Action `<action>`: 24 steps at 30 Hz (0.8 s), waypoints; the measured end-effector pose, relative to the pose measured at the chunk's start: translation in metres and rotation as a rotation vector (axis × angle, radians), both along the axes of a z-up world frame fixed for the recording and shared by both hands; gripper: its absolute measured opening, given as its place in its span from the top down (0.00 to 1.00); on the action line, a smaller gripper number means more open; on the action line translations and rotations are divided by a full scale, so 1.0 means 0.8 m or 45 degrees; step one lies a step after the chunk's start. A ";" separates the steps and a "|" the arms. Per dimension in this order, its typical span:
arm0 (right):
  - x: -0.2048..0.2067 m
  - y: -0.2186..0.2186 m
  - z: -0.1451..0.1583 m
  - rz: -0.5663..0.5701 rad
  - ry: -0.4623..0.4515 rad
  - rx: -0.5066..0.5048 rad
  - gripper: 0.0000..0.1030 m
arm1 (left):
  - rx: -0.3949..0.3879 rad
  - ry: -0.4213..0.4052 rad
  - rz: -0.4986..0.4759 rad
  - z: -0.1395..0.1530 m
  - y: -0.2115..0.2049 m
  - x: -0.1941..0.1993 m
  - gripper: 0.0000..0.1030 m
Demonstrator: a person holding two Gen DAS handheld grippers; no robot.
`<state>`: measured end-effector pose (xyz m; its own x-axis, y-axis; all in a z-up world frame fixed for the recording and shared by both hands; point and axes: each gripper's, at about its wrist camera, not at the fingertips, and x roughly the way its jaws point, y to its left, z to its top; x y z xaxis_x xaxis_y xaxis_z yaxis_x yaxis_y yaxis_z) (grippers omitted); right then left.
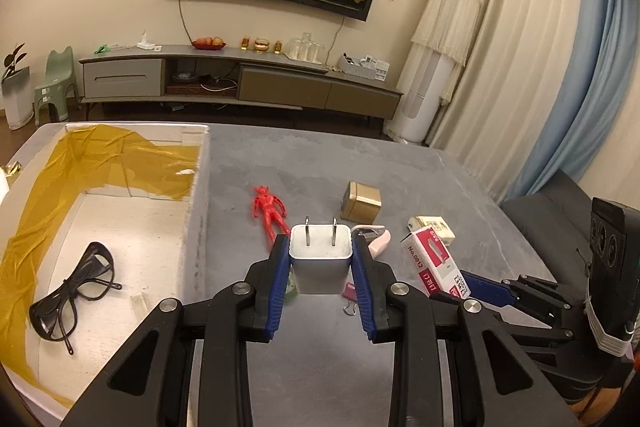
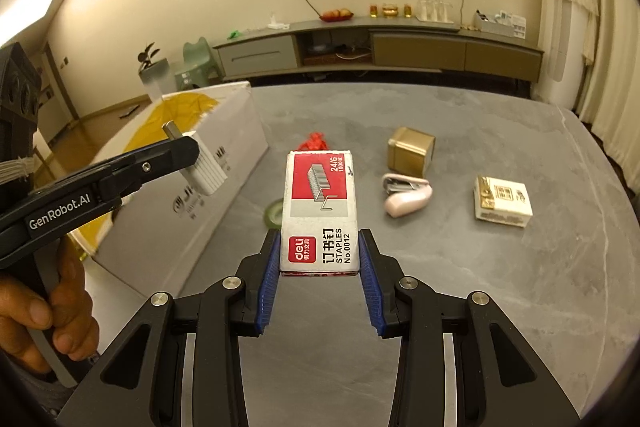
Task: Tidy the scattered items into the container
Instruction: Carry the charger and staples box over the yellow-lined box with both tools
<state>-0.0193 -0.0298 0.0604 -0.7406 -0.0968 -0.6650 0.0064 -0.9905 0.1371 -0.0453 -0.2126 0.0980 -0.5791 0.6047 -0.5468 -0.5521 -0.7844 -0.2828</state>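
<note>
above the table (image 1: 320, 163) we pinch charger (image 1: 320, 259) in left gripper (image 1: 320, 267), staples (image 2: 318, 211) in right gripper (image 2: 319, 259); carry each over the box (image 1: 198, 187) wall, lower inside, then release

Left gripper (image 1: 320, 259): black linkage arms, silver pivot screws, ribbed blue pads (image 1: 282, 287). Right gripper (image 2: 319, 263): identical build, blue pads (image 2: 269, 279). Left gripper side printed "GenRobot.AI" in white; bare hand (image 2: 40, 311) on handle.

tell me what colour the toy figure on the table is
Red; the toy figure shows best in the left wrist view.
</note>
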 end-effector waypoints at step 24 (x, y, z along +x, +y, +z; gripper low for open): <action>-0.025 -0.054 0.055 0.075 0.088 0.010 0.61 | 0.180 0.025 0.063 0.047 -0.072 -0.009 0.69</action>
<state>-0.0397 -0.0733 0.1045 -0.7778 -0.1364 -0.6135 0.0737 -0.9892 0.1265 -0.0529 -0.2702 0.1357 -0.6197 0.6457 -0.4461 -0.5205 -0.7636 -0.3821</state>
